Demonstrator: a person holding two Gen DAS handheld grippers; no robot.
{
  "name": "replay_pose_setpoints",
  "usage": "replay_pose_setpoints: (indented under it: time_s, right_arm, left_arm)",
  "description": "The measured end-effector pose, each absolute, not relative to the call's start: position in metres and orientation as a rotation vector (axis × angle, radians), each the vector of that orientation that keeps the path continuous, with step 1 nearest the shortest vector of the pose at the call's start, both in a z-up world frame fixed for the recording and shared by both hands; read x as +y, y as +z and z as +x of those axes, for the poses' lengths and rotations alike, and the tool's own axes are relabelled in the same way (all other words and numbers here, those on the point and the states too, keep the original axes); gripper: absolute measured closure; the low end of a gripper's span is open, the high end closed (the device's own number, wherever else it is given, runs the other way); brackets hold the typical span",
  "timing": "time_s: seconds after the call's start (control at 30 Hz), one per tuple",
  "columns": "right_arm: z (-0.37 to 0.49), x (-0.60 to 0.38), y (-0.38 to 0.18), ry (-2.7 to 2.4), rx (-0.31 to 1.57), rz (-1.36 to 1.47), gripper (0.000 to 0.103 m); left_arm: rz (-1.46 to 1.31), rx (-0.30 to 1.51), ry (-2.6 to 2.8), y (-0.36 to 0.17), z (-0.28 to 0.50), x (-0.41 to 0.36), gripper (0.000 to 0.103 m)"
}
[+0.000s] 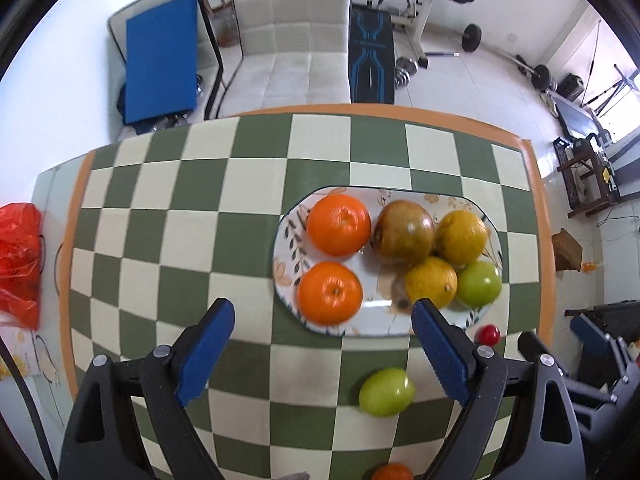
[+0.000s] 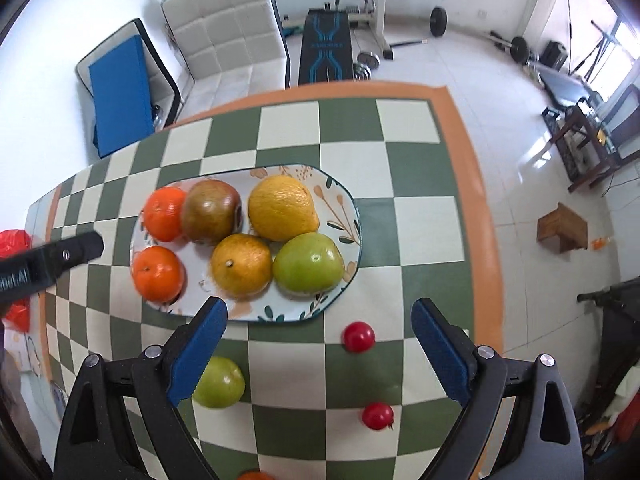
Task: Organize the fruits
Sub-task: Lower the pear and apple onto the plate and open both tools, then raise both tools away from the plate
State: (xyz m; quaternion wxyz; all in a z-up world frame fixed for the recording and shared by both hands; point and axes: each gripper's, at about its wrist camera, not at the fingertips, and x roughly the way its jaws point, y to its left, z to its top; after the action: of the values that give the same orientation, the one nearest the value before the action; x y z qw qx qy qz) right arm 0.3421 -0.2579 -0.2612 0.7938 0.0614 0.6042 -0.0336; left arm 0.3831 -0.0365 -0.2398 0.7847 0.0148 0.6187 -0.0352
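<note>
gym gear and a white padded chair [image 1: 288,36] stand on the floor beyond a counter [image 1: 160,208] covered in green and cream checks.

left wrist view: the left claw [image 1: 323,322] hangs wide open over the counter with nothing between its blue pads. ahead sits an oval plate [image 1: 285,264] carrying two oranges [image 1: 339,230], a brownish apple [image 1: 404,231], two yellow citrus and a green apple [image 1: 479,284]. off the plate lie a loose green apple [image 1: 386,392] and a small red fruit [image 1: 489,335].

right wrist view: the right claw [image 2: 319,320] is also spread wide and empty, near the plate's front rim. two small red fruits [image 2: 359,337] and the green apple remain on the cloth.

judging by this, both claws are between picks; next, one should drop over a loose fruit, close gently and carry it to the plate.
</note>
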Motion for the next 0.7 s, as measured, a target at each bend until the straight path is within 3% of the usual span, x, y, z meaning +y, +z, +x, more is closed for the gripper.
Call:
replay_pose_setpoints:
  time_s: [0.7]
  right_arm:
    - [0.215, -0.232, -0.126, -0.037, 1.067, 0.112, 0.007]
  left_arm:
    - [0.069, 1.08, -0.144, -0.126, 0.255, -0.029, 0.012]
